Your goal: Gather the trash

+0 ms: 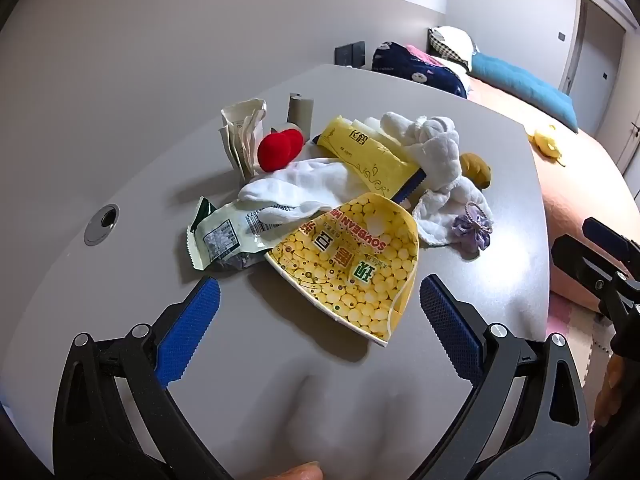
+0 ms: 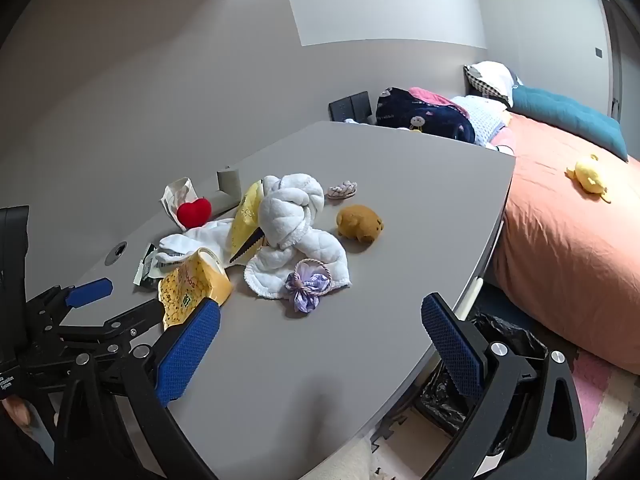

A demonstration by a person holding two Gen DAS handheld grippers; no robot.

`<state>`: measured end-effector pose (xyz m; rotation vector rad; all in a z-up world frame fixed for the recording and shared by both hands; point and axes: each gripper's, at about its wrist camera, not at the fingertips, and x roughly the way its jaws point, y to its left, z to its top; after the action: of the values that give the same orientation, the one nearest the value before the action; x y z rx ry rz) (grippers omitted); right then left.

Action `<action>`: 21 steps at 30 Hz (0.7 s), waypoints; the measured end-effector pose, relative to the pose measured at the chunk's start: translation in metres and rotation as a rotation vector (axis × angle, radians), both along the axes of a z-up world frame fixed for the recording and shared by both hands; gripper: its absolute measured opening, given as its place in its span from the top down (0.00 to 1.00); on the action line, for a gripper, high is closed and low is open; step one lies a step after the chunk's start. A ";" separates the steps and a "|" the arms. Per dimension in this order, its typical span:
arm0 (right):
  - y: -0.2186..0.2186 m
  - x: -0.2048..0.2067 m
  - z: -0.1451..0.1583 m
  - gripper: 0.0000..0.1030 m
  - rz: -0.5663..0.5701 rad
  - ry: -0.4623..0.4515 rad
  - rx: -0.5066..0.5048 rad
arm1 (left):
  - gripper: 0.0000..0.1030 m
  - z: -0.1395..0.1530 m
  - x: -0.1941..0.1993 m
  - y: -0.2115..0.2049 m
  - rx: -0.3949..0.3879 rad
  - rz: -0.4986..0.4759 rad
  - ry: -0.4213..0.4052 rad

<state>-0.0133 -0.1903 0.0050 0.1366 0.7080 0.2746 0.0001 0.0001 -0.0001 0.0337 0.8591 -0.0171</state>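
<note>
Two grippers, left gripper (image 1: 320, 304) and right gripper (image 2: 320, 332), hover with jaws wide apart, empty, above the tabletop (image 1: 500, 280), near a yellow soybean carton (image 1: 352, 264).

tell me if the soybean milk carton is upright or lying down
Lying down. The soybean milk carton rests on its side on the table, crumpled, its open mouth showing.

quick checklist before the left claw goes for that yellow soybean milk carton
1. Left claw open and empty: ok.
2. Soybean milk carton lies ahead of it, between the finger lines: ok.
3. Carton free of the pile: not ok, its far end touches the white cloth and green-white wrapper.
4. Right claw open, clear of the carton: ok.
5. Black bin bag beside the table: ok.
6. Bag open at the top: cannot tell.
</note>
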 end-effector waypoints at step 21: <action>0.000 -0.003 0.002 0.03 0.001 -0.004 0.002 | 0.06 0.002 -0.001 0.001 0.000 0.006 -0.003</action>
<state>-0.0162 -0.1899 0.0068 0.1376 0.7042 0.2759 -0.0006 0.0008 0.0018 0.0309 0.8557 -0.0115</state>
